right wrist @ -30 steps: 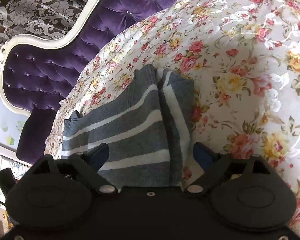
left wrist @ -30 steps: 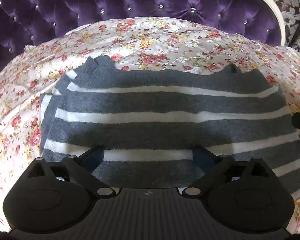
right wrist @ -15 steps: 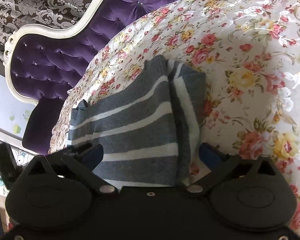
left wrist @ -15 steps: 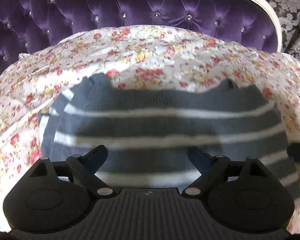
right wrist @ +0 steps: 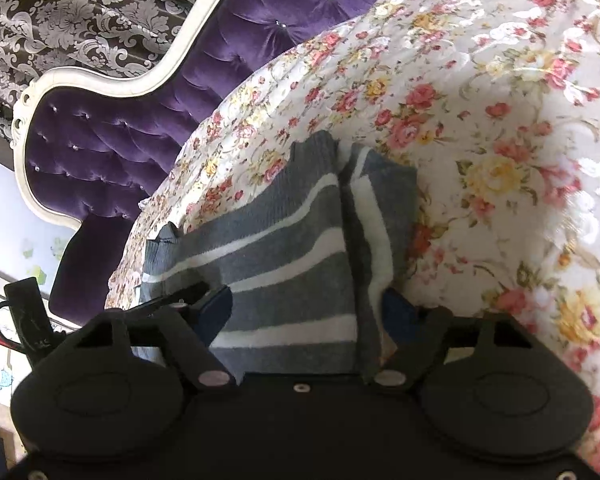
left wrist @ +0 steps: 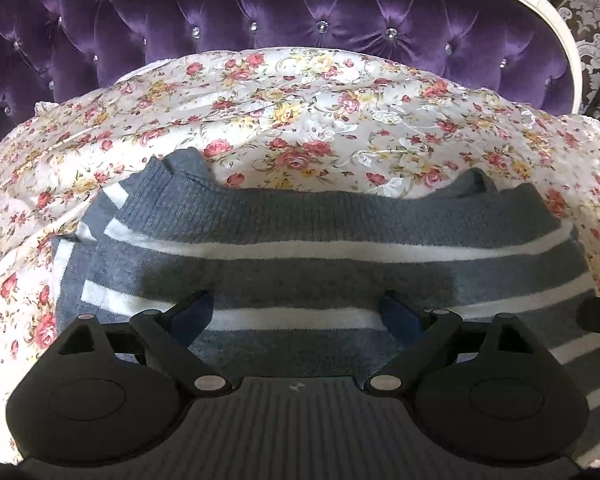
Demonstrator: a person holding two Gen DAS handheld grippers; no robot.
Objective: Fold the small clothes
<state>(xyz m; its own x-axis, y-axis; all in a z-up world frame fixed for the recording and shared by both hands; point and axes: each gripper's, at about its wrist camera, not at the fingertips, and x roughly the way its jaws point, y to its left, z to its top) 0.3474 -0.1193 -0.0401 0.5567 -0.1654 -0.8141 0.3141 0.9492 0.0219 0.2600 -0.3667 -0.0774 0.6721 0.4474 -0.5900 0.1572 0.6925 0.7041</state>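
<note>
striped sweater (left wrist: 332,248) lies folded flat on the floral bedspread (left wrist: 300,112), purple headboard (left wrist: 300,16) behind. left gripper (left wrist: 298,314) hovers over the sweater's near part with jaws wide apart, holding nothing; since a second ago it has backed off a little, so more bedspread and headboard show. right gripper (right wrist: 306,312) also spread wide and empty, now closer in over the sweater's end, its right finger (right wrist: 398,312) probably just touching the folded edge.
</note>
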